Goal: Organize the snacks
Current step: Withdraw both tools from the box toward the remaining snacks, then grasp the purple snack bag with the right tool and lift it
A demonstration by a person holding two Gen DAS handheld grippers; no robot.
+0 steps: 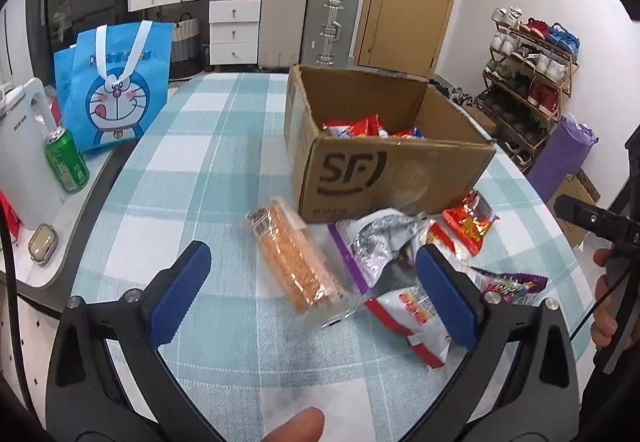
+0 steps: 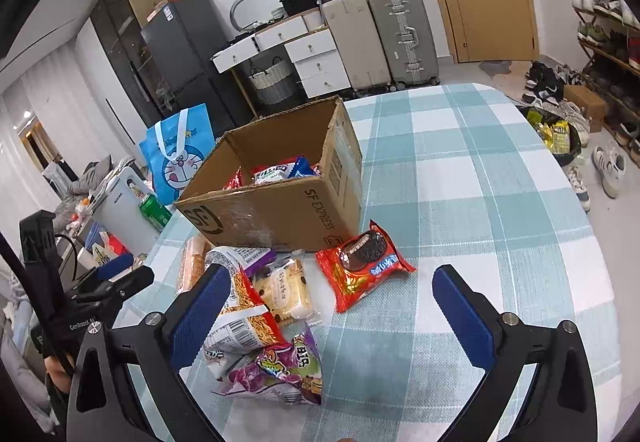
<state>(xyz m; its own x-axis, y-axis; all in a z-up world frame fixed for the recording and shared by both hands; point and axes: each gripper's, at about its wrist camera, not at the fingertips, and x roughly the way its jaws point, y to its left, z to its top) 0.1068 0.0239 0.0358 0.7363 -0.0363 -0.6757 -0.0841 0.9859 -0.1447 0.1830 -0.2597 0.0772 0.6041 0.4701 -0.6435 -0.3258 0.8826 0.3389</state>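
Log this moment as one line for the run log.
left gripper: open, empty | right gripper: open, empty | cardboard box: partly filled | loose snacks: on table

Tablecloth (image 2: 460,169): teal-and-white check. Cardboard box (image 1: 384,177): brown, black "SF" print. Biscuit sleeve (image 1: 296,262): clear wrap over orange rounds. Cookie pack (image 2: 362,270): red, dark sandwich cookie pictured, blue lettering. Noodle bag (image 2: 244,314): red-white, yellow strands. Candy bag (image 2: 276,374): purple. Gripper pads (image 2: 200,314): blue on black. Can (image 1: 66,163): green. Tote bag (image 1: 114,89): blue with a cartoon cat.
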